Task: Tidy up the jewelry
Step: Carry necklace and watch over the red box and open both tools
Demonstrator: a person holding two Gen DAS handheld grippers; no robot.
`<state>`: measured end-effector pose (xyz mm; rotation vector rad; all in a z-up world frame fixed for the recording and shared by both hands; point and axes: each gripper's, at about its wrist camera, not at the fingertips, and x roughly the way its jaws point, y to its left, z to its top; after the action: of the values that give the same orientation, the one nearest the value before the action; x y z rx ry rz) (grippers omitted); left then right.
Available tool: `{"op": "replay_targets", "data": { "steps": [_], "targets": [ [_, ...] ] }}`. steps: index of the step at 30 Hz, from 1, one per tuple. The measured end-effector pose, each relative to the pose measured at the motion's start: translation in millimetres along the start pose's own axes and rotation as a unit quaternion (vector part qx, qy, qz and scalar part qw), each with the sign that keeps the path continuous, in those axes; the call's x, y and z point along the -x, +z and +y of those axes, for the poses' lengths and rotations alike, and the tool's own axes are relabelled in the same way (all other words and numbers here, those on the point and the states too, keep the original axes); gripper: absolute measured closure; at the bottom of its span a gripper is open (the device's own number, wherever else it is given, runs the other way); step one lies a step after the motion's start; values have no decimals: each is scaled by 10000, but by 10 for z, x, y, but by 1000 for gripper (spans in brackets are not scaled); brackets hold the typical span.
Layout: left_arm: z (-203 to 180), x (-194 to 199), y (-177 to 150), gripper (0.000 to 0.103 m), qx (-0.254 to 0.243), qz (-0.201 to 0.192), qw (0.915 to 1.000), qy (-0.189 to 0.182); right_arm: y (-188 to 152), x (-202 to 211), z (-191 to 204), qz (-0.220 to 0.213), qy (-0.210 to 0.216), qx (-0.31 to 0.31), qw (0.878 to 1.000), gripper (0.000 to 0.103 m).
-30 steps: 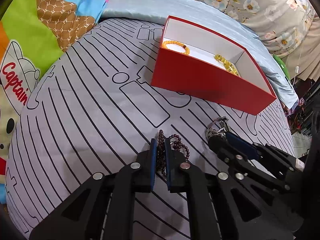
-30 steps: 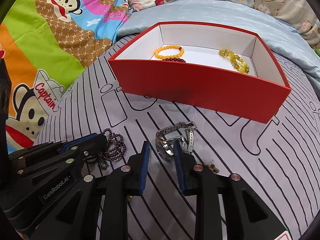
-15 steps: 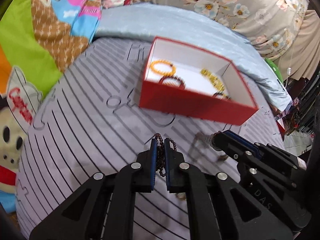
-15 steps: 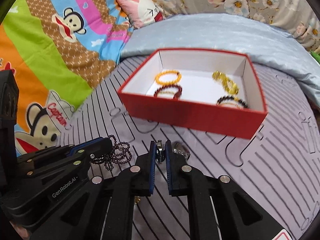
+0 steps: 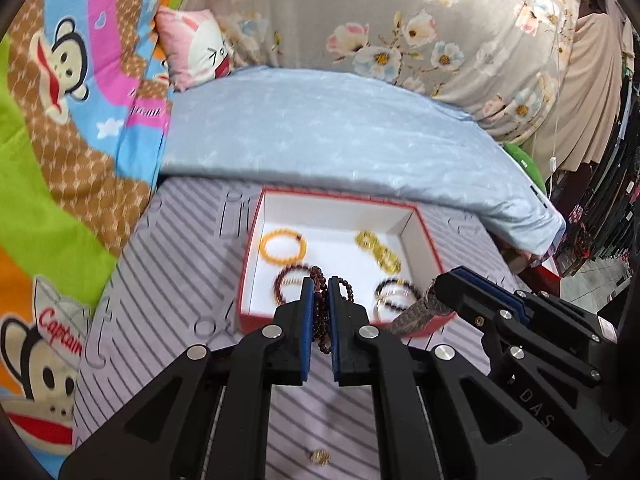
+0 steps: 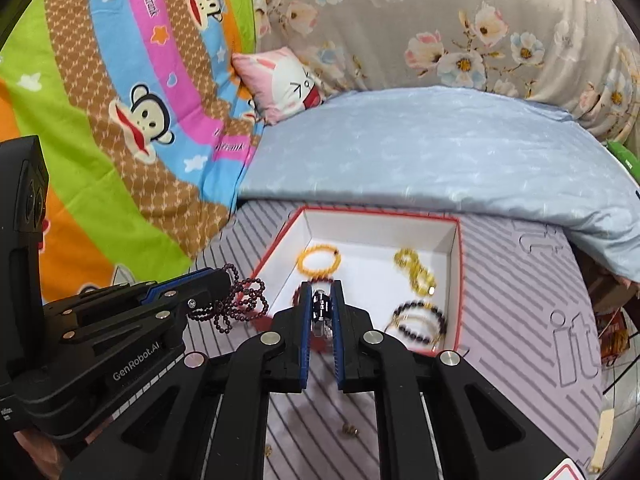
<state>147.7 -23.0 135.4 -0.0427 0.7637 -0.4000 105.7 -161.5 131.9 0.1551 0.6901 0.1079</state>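
A red box (image 5: 428, 242) with a white inside lies on the striped mat; it also shows in the right wrist view (image 6: 459, 276). It holds an orange bead bracelet (image 5: 282, 246), a yellow one (image 5: 378, 251), a dark red one (image 5: 290, 280) and a dark one with a bangle (image 5: 396, 294). My left gripper (image 5: 319, 292) is shut on a dark red bead necklace (image 6: 240, 304), held above the box's near edge. My right gripper (image 6: 321, 296) is shut on a silver metal watch (image 6: 321, 310), whose band (image 5: 416, 310) hangs over the box's near right corner.
The grey striped mat (image 6: 520, 344) lies on a bed with a light blue pillow (image 5: 340, 136) behind the box. A monkey-print quilt (image 6: 120, 120) is at the left. Small gold trinkets (image 5: 319, 456) (image 6: 349, 430) lie on the mat below the grippers.
Both grippers have risen from the mat and moved forward toward the box, the left with the necklace, the right with the watch it closed on. The box now sits below the fingertips.
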Motion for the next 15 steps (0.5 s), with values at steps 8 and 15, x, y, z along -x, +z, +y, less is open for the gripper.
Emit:
{"op": "replay_targets", "data": {
  "steps": [8, 15],
  "targets": [
    [-21, -390, 489, 96, -45, -100, 9999, -1, 420, -267, -220, -80, -80, -65, 9999, 94],
    [4, -830, 551, 96, -85, 125, 9998, 127, 520, -690, -389, 127, -111, -216, 9996, 94]
  ]
}}
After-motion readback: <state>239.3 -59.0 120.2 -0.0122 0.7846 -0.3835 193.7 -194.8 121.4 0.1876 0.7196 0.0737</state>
